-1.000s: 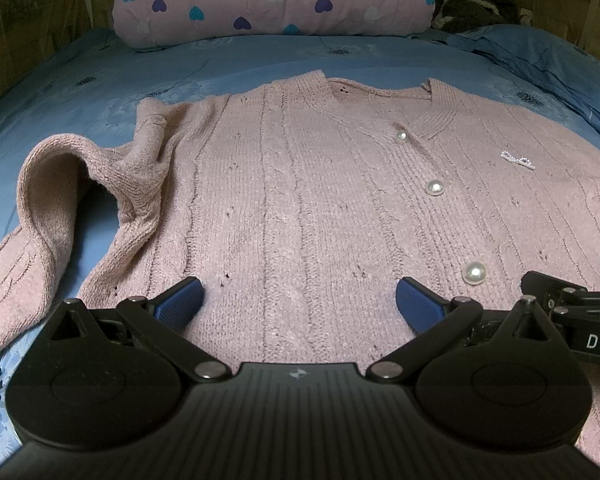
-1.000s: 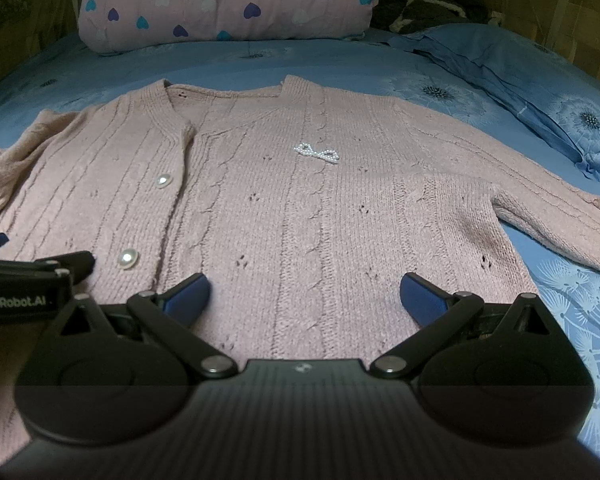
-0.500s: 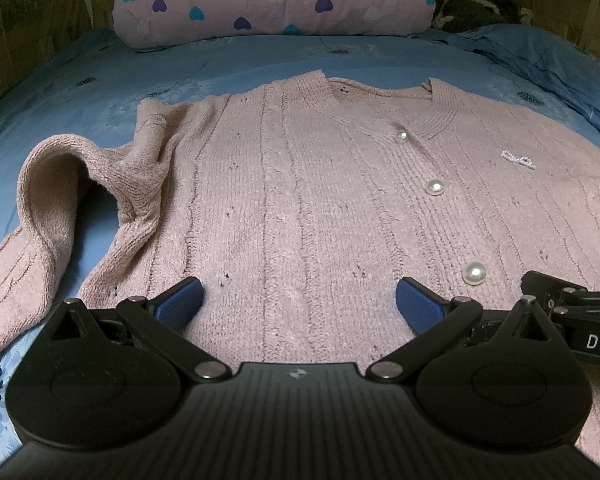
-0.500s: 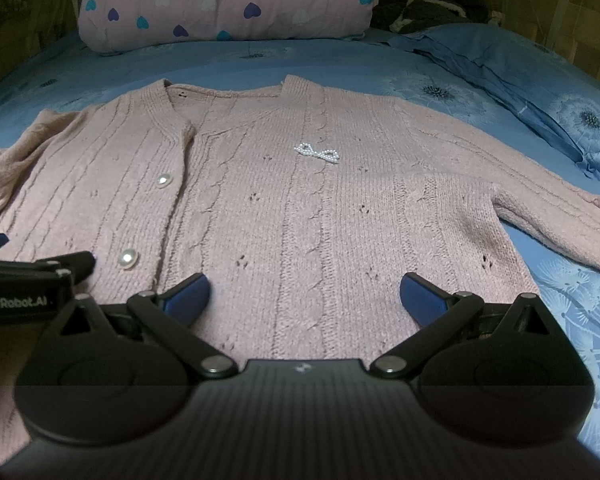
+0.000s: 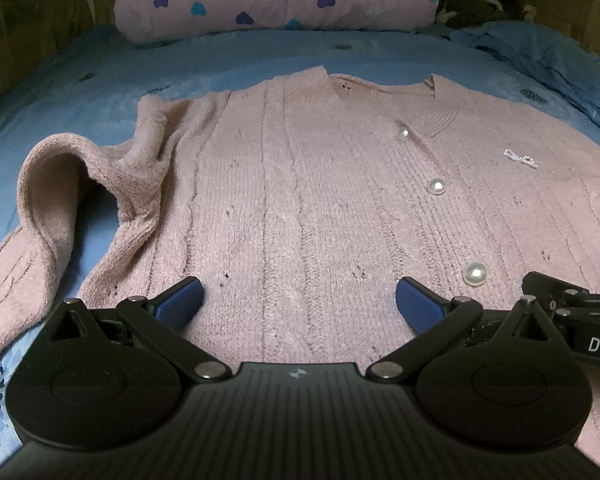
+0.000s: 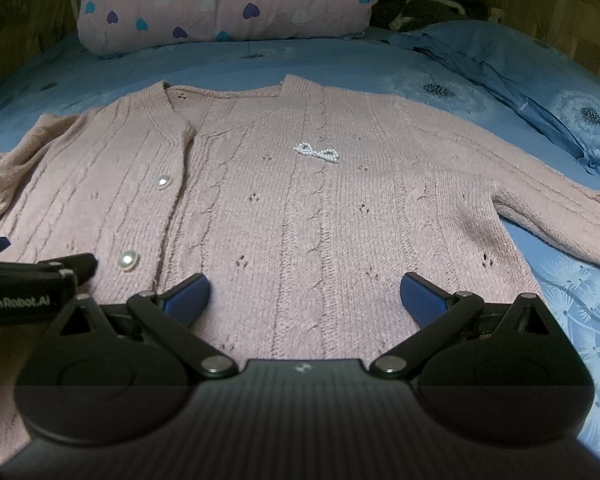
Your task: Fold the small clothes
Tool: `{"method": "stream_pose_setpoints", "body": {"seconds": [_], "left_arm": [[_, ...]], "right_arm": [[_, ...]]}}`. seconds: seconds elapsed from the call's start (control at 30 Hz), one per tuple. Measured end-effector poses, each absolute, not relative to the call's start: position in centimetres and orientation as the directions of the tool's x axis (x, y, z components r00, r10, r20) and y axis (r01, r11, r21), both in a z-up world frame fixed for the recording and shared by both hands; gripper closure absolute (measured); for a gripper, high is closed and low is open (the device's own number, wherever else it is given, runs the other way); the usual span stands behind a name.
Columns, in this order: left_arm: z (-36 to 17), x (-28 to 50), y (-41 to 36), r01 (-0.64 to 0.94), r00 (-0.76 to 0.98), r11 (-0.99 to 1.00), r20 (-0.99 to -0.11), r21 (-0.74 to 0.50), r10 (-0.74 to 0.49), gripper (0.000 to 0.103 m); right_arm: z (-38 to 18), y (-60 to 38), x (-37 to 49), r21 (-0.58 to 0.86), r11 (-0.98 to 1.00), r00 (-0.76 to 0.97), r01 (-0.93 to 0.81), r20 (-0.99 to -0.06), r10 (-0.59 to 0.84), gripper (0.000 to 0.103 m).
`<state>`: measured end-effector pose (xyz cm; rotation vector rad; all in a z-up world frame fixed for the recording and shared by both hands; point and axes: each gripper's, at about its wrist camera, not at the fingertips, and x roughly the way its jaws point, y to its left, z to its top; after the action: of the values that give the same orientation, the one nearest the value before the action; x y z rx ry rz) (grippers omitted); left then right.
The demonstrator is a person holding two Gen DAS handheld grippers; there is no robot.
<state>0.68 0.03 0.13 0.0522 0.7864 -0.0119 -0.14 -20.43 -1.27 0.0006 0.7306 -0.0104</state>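
Pink knit cardigan [image 5: 300,208] lies flat, front up, on the blue bed [image 5: 100,76], buttoned with pearl buttons [image 5: 436,187], small bead bow [image 6: 316,152] on chest. Left gripper [image 5: 298,304] spread wide, empty, low over the hem; right gripper [image 6: 304,292] likewise spread, empty, just beside it. Left-view sleeve [image 5: 56,184] bunched and humped; other sleeve [image 6: 560,216] stretched out. Heart-print pillow [image 6: 228,4] at the head.
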Motion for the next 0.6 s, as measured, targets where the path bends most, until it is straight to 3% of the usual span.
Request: {"method": "stream_pose_setpoints", "body": {"seconds": [0.43, 0.6], "left_arm": [[2.5, 1.0, -0.1, 0.061, 0.676, 0.998, -0.736, 0.027, -0.021, 0.0], [4.4, 1.5, -0.6, 0.089, 0.683, 0.996, -0.729, 0.023, -0.045, 0.0]], "right_arm": [[0.1, -20.6, 0.0, 0.025, 1.0, 0.724, 0.009, -0.69, 0.011, 0.0], [2.4, -21.1, -0.5, 0.031, 0.999, 0.758, -0.01, -0.652, 0.028, 0.0]]}}
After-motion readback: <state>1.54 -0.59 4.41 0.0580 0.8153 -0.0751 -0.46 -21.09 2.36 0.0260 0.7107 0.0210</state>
